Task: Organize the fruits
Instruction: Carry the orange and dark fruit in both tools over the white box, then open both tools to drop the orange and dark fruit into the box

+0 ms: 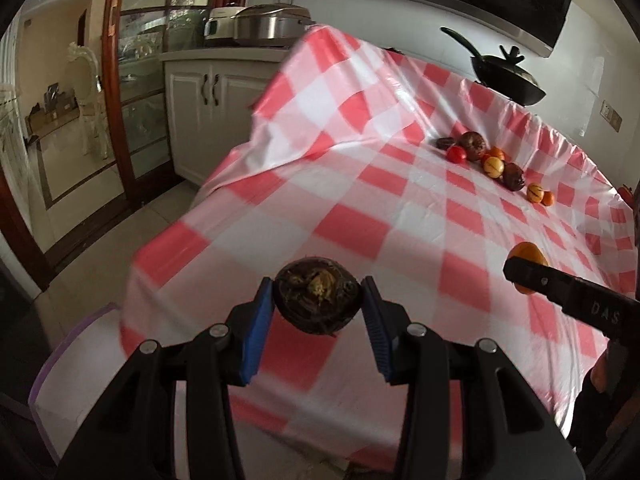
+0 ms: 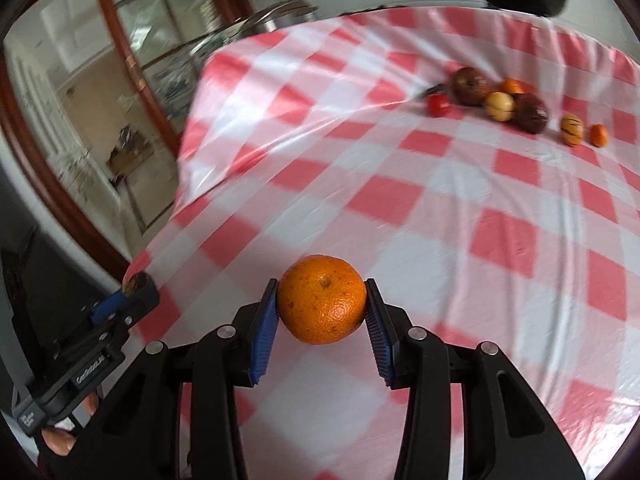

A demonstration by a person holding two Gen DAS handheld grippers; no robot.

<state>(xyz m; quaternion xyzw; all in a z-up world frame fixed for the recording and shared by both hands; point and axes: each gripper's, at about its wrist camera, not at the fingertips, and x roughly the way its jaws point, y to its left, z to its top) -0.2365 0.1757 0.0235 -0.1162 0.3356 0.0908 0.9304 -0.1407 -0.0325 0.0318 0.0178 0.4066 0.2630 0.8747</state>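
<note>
My left gripper (image 1: pixel 318 300) is shut on a dark brown mangosteen-like fruit (image 1: pixel 318 300), held above the near edge of the red-and-white checked tablecloth (image 1: pixel 360 208). My right gripper (image 2: pixel 322 300) is shut on an orange (image 2: pixel 322 298) above the cloth; it also shows at the right of the left wrist view (image 1: pixel 528 266). A row of several fruits lies at the far right of the table: dark brown ones (image 2: pixel 470 85), yellow striped ones (image 2: pixel 499 106), a small red one (image 2: pixel 438 105) and small orange ones (image 2: pixel 599 135). The same row shows in the left wrist view (image 1: pixel 494 166).
A black wok with lid (image 1: pixel 508 76) sits at the table's far edge. A counter with metal pots (image 1: pixel 268 26) and white cabinets (image 1: pixel 208 92) stands beyond the table's left. A glass door with a wooden frame (image 1: pixel 120 80) is at left. A white bin with a purple rim (image 1: pixel 68 360) is below the table's near corner.
</note>
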